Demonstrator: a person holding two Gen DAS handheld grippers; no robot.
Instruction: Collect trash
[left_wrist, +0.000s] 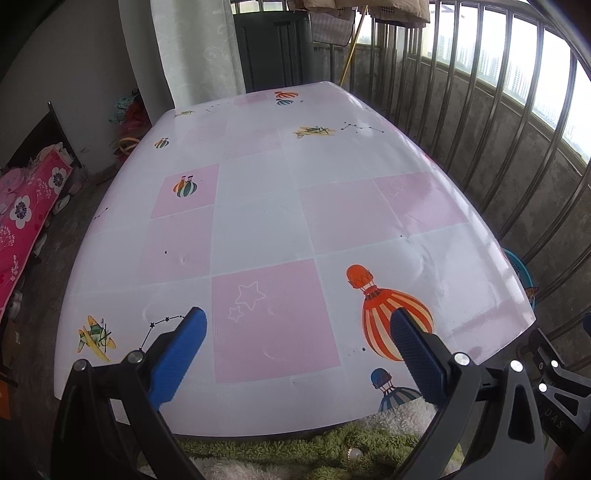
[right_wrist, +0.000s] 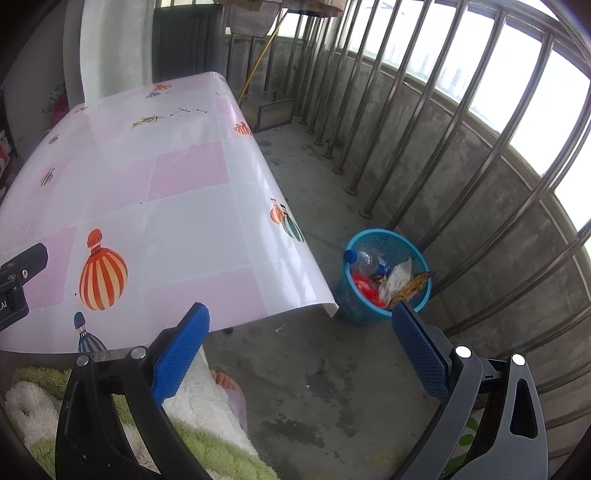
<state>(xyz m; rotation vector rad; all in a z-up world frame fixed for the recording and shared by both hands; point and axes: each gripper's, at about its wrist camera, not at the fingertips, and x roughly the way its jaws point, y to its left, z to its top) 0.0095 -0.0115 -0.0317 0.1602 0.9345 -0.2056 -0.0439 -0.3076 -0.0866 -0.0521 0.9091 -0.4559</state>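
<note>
A blue mesh waste basket (right_wrist: 419, 295) stands on the concrete floor by the table's near right corner. Inside it lie a clear plastic bottle (right_wrist: 365, 260) with a blue cap, red wrapping (right_wrist: 364, 288), crumpled white paper (right_wrist: 397, 278) and a patterned snack wrapper (right_wrist: 413, 284). My right gripper (right_wrist: 300, 314) hangs open above the floor, left of the basket, with nothing between its fingers. My left gripper (left_wrist: 297, 321) is open over the table's near edge and holds nothing. The table (left_wrist: 258, 221) has a pink and white balloon-print cover. A sliver of the basket (left_wrist: 519, 267) shows past the table's right edge.
Steel window bars (right_wrist: 461, 122) and a low concrete wall run along the right. A yellow pole (right_wrist: 260, 55) leans at the far corner beside a dark cabinet (left_wrist: 273, 48). A person's green and white fluffy garment (right_wrist: 207, 443) and a foot (right_wrist: 225, 380) fill the bottom edge. A pink floral bed (left_wrist: 26, 218) lies left.
</note>
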